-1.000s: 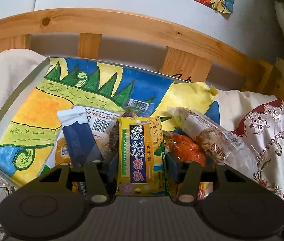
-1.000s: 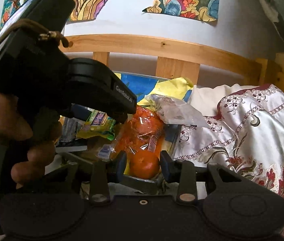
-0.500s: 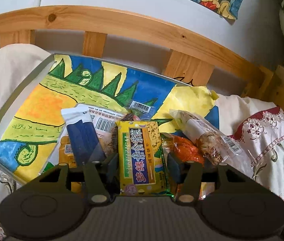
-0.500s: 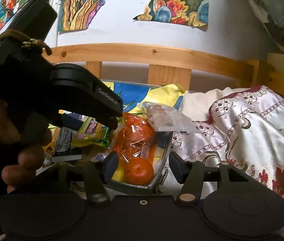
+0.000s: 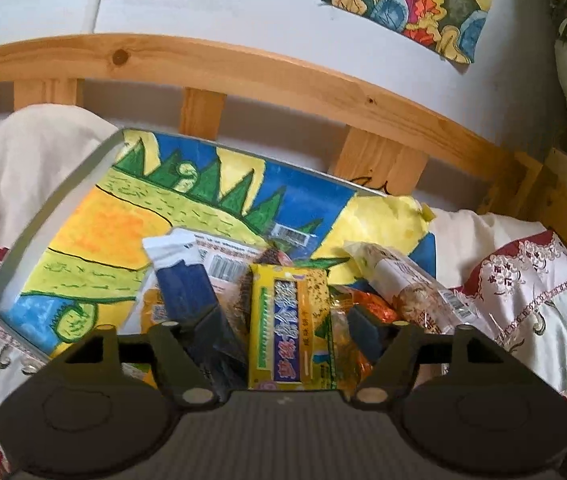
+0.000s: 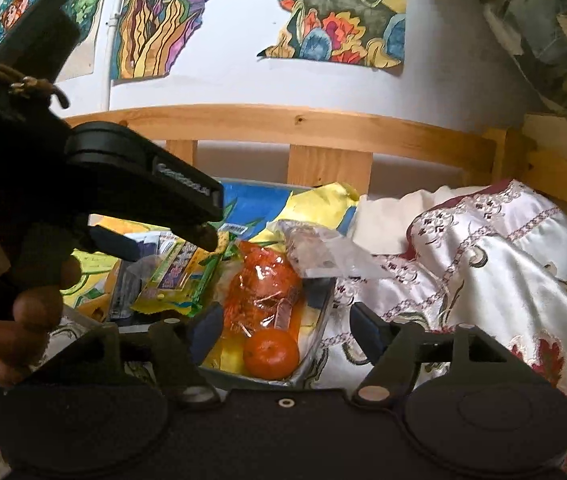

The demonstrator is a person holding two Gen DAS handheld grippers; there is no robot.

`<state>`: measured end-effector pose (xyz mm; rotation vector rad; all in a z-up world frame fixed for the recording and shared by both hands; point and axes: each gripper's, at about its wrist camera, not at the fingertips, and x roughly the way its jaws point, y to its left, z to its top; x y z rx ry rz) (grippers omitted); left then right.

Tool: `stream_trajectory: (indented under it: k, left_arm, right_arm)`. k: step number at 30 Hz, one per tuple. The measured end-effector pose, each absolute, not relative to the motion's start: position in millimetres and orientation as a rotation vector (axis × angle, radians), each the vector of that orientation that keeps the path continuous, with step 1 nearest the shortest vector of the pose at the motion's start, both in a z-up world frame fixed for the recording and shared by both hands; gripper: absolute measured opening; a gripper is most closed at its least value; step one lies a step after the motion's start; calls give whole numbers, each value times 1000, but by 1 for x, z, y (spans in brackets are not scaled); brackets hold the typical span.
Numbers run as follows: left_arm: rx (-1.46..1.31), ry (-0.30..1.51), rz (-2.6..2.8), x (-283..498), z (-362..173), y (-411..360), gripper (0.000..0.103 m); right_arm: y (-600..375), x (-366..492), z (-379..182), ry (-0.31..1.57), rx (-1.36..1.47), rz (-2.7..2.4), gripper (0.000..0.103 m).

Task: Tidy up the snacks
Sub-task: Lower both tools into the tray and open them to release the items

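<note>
Left wrist view first: we hold our left gripper (image 5: 289, 330) low over the near end of the tray (image 5: 49, 216), and its jaws have just been opening. They now stand wide, with the yellow biscuit packet (image 5: 289, 320) lying between them. Neither pad seems to press on it; there is a gap on the left side, and on the right the pad sits among crinkled wrappers (we cannot tell whether it brushes them). The packet lies flat on the heap of snacks, its long axis running straight away from us toward the wooden bed rail (image 5: 243, 76), its printed blue band along that same line. Just left of it a blue-and-white packet (image 5: 185, 276) leans away and a little leftward; to the right a clear-wrapped roll (image 5: 411, 284) angles off to the right, over the tray's edge toward the embroidered bedcover (image 5: 523, 280).

From the right wrist view, our right gripper (image 6: 281, 330) has also just been opening its jaws, and they stand wide. A small orange (image 6: 270, 354) rests between them in the near corner of the tray, free of both pads. Just beyond it, touching, lies an orange crinkly bag (image 6: 263, 284), its long axis pointing away. Our left hand (image 6: 23, 312) and its gripper fill the left of this view.
</note>
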<state>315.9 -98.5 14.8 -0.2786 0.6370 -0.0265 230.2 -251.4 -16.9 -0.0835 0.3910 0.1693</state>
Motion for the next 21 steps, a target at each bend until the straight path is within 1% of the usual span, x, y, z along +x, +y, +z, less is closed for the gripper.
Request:
stream_trajectory:
  k: [2,16,21]
  left_arm:
    - [-279,621,-10,312,18,-95,84]
    - [-303,542,81,268,38,-58,97]
    - [-302,518,84,240,45,-45,99]
  right_arm:
    - [-253,227,-15,376,-76,162,79]
    - [-255,203,16,258,-59,161,91]
    - [-254,185,27,229,-51,165,95]
